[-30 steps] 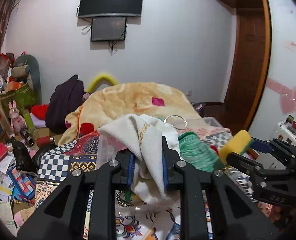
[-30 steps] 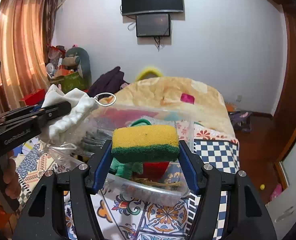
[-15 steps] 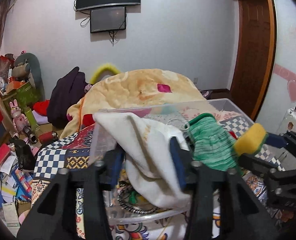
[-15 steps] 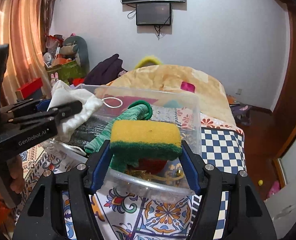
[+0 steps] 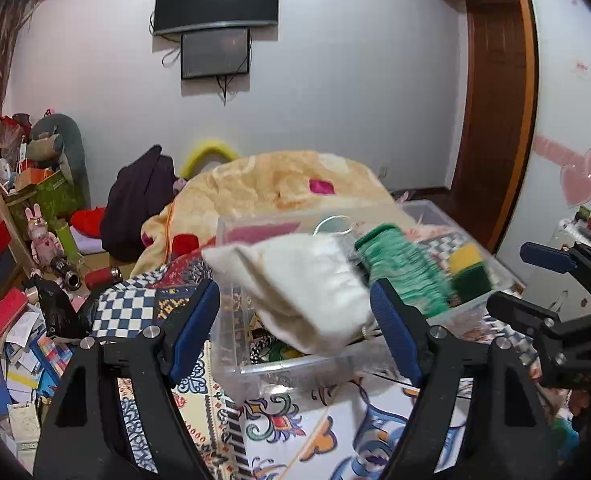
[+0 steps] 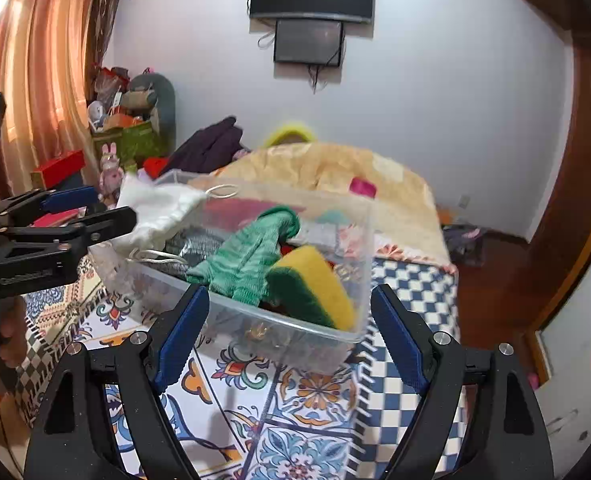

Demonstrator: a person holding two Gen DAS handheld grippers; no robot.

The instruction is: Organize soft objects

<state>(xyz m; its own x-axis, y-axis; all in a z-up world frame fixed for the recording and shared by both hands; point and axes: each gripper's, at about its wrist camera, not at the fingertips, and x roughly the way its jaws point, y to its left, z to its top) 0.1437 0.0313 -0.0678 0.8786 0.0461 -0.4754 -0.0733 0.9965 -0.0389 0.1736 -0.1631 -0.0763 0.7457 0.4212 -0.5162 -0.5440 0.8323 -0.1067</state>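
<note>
Starting at the left, the left gripper (image 5: 295,316) has its blue-padded fingers (image 5: 193,328) spread wide and holding nothing. Straight ahead of them, and slightly above, the cream-white drawstring cloth pouch (image 5: 303,292) drapes over the near left corner of the clear plastic storage bin (image 6: 251,312); its long axis runs from upper left down to lower right, and blur makes it impossible to tell whether it has come to rest. Next along, the green knitted glove (image 6: 251,256) lies across the middle of the bin, its cuff toward the far wall. Tilted against the bin's right end sits the yellow sponge with a dark green scouring face (image 6: 315,284), yellow side up, inside the wall. The right gripper (image 6: 295,320) hovers just in front of that end, its fingers (image 6: 395,332) likewise wide apart and empty, with the sponge ahead of them and a little to the right.

The bin stands on a patterned tile-print cloth (image 6: 287,412) covering the counter. By this reading, the pouch is the loose end: the left gripper is much nearer, and would need to push forward and down to seat it.
</note>
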